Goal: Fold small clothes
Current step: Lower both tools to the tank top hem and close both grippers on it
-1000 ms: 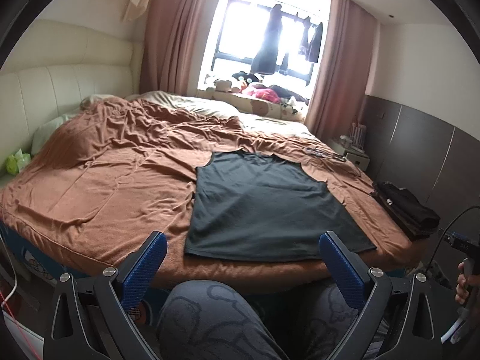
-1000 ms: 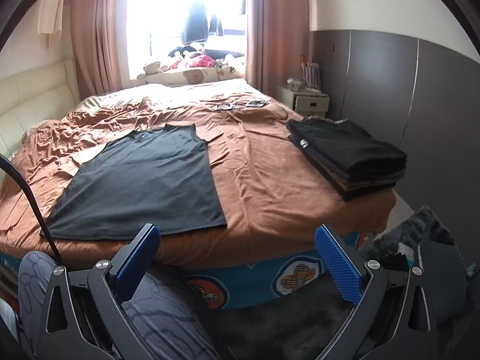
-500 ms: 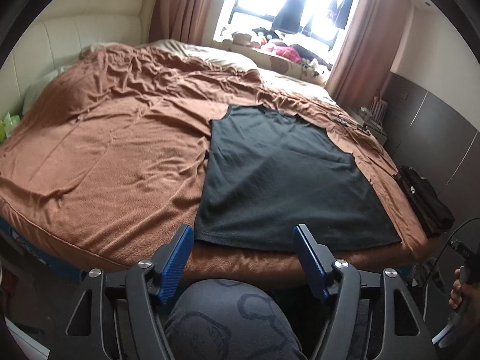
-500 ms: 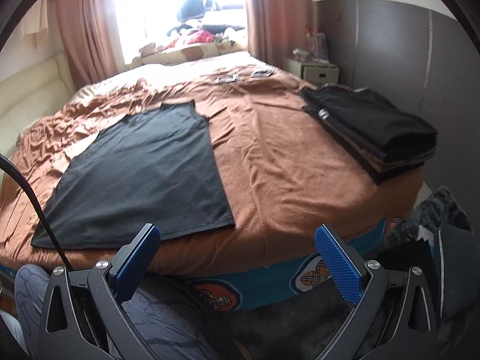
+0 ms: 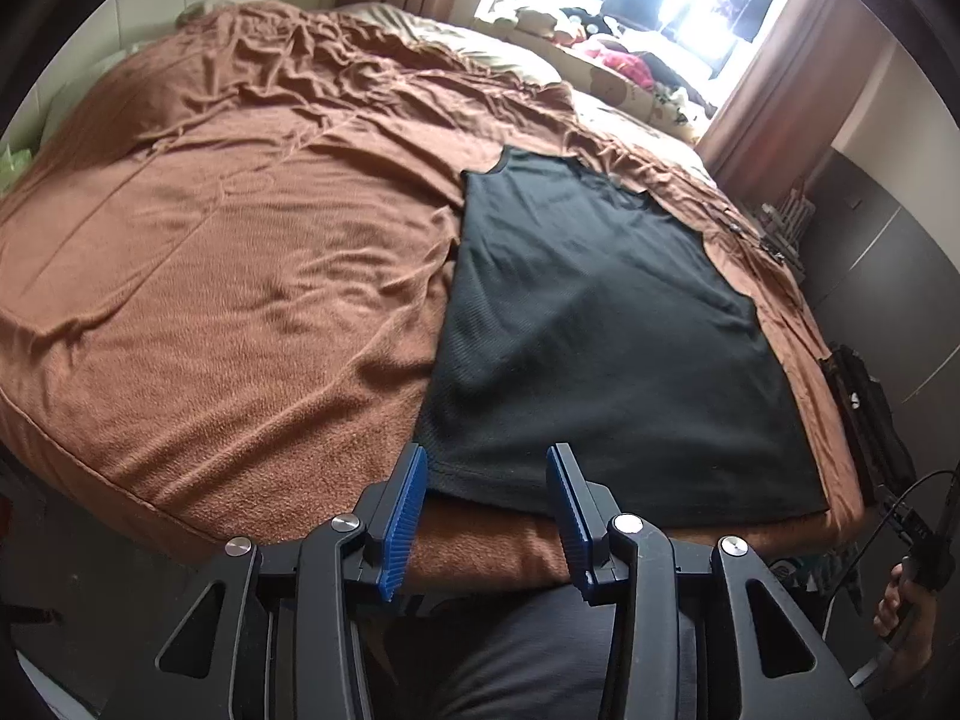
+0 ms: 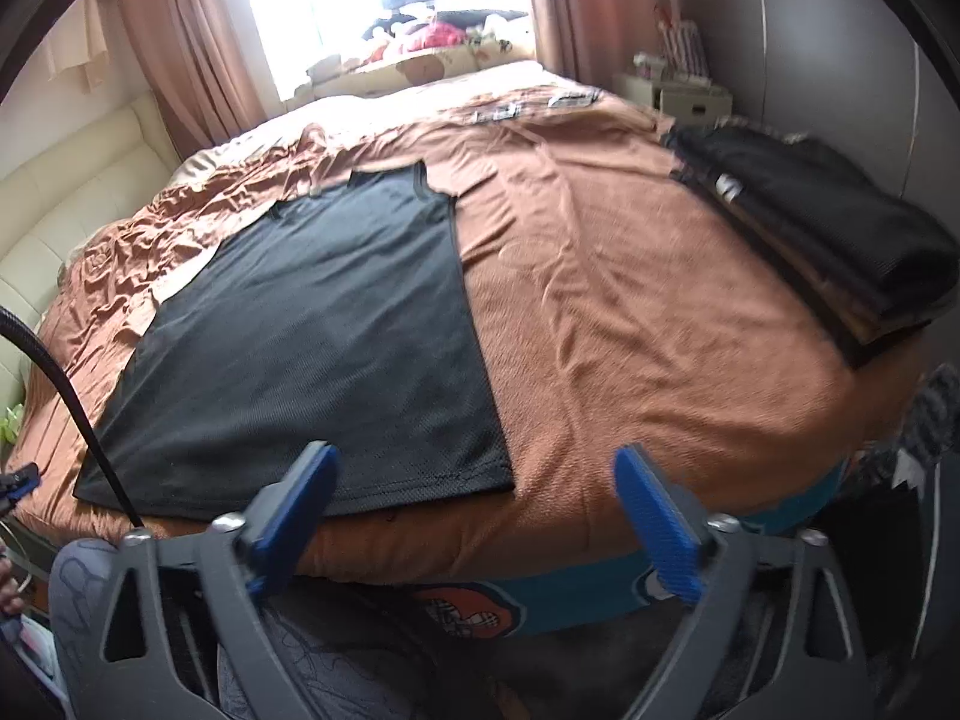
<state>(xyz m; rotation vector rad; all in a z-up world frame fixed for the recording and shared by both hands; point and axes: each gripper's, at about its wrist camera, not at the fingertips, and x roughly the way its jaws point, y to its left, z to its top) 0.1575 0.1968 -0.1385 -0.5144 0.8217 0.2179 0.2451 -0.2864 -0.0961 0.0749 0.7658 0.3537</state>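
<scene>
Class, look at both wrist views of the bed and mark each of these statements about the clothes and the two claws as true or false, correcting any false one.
1. The black tank top lies spread flat on the brown blanket. True.
2. The left claw is clamped shut on the top's hem. False: its fingers are apart, near the hem's left corner, and grip nothing.
3. A stack of folded dark clothes sits at the blanket's right edge. True.
4. The right claw holds a sock. False: it is wide open and holds nothing.
5. The tank top is already folded in half. False: it lies fully open, with its shoulder straps toward the window.
</scene>
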